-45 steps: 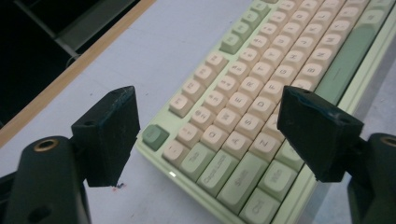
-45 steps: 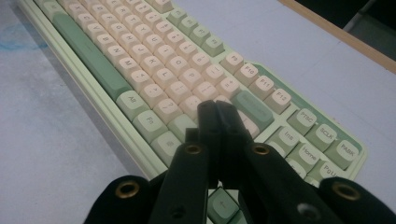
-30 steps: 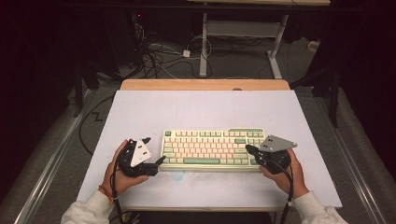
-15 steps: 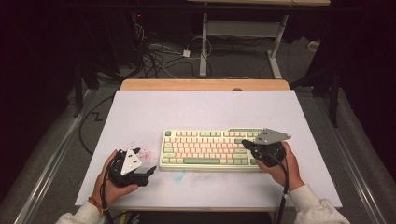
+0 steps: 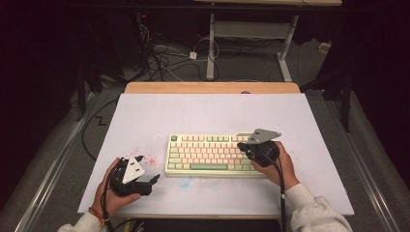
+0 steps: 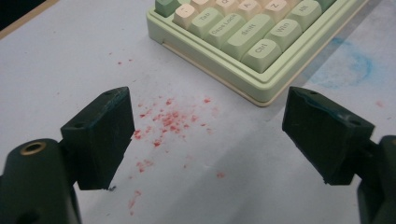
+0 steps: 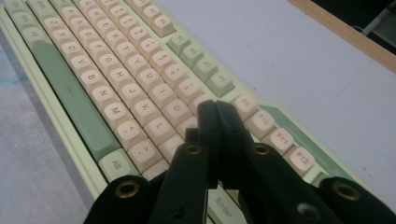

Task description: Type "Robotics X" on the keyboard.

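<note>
Keyboard (image 5: 209, 154), pale green with cream keys, lies flat near the middle of the white table cover (image 5: 208, 111), just ahead of the person's hands. Right gripper (image 5: 252, 148) hangs over the keyboard's right end with its jaws pressed together and nothing between them, tips above the cream keys near the top rows. Left gripper (image 5: 153, 179) sits off the keyboard's near left corner, jaws wide apart over red specks (image 6: 170, 119) on the cover, holding nothing.
</note>
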Demonstrator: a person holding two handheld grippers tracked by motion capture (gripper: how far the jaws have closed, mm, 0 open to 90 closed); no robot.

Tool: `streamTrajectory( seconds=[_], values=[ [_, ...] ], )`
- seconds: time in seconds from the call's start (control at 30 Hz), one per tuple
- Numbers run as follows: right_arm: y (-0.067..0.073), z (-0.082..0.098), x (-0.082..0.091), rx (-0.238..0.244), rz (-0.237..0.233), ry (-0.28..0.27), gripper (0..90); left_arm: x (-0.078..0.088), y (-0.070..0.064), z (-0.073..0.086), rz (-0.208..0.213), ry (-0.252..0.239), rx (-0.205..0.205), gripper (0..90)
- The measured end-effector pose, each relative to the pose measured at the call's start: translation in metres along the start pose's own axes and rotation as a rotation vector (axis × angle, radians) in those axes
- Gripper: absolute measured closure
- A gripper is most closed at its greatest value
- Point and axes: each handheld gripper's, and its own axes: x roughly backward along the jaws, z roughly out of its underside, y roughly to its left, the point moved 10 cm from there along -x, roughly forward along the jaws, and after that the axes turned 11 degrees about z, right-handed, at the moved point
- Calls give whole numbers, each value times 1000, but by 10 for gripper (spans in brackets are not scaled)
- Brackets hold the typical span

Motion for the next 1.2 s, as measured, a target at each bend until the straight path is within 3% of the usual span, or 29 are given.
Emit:
streamTrajectory(
  seconds=[0.23,0.27,0.53,1.2],
  values=[
    [12,-6,-17,12,-22,15,900,-2,-2,1,12,12,-12,160],
    [14,-6,-20,16,-27,17,900,-1,-3,1,13,13,1,160],
    [25,-8,-35,19,-31,33,900,1,3,2,-8,5,10,162],
    [27,-6,-42,24,-32,46,900,-2,2,3,-8,30,-2,167]
  ],
)
